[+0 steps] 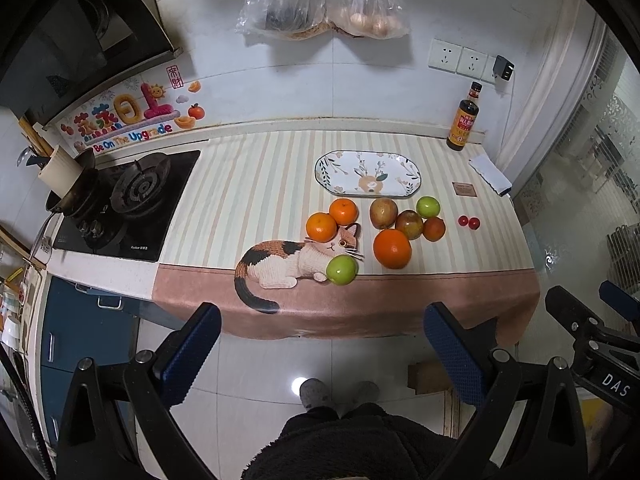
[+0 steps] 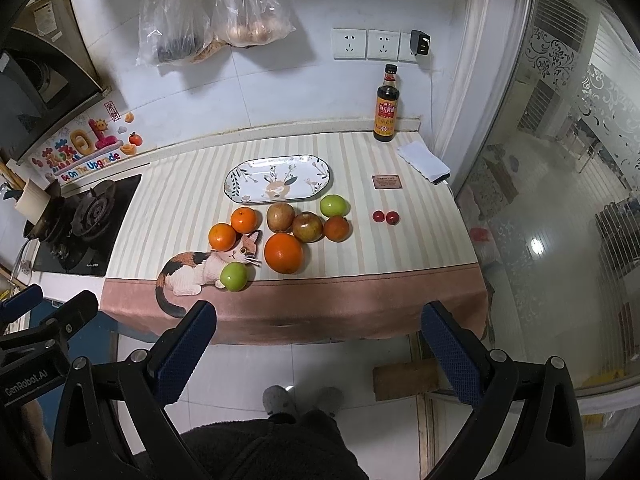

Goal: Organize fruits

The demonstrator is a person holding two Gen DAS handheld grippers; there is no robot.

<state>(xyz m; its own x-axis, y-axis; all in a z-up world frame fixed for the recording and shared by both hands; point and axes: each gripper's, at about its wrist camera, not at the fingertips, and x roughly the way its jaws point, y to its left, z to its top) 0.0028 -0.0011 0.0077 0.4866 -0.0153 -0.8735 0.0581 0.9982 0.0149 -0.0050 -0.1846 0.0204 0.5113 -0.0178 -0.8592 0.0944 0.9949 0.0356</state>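
Note:
Fruit lies loose on a striped counter cloth in front of an empty oval patterned plate (image 1: 368,174) (image 2: 277,178). A big orange (image 1: 392,249) (image 2: 283,253) sits nearest, with a green apple (image 1: 341,269) (image 2: 234,276) on the printed cat. Two small oranges (image 1: 321,227) (image 2: 222,236), two reddish-brown apples (image 1: 409,224) (image 2: 307,227), a second green apple (image 1: 428,207) (image 2: 333,205), a red-orange fruit (image 2: 337,228) and two tiny red fruits (image 1: 468,222) (image 2: 385,217) lie around. My left gripper (image 1: 322,322) and right gripper (image 2: 320,320) hang open over the floor, short of the counter, holding nothing.
A gas hob with a pan (image 1: 132,196) (image 2: 86,216) is on the left. A dark sauce bottle (image 1: 466,118) (image 2: 387,105) and a folded white cloth (image 2: 424,162) stand at the back right. Plastic bags (image 1: 320,0) hang on the wall. A glass partition (image 2: 560,200) closes the right side.

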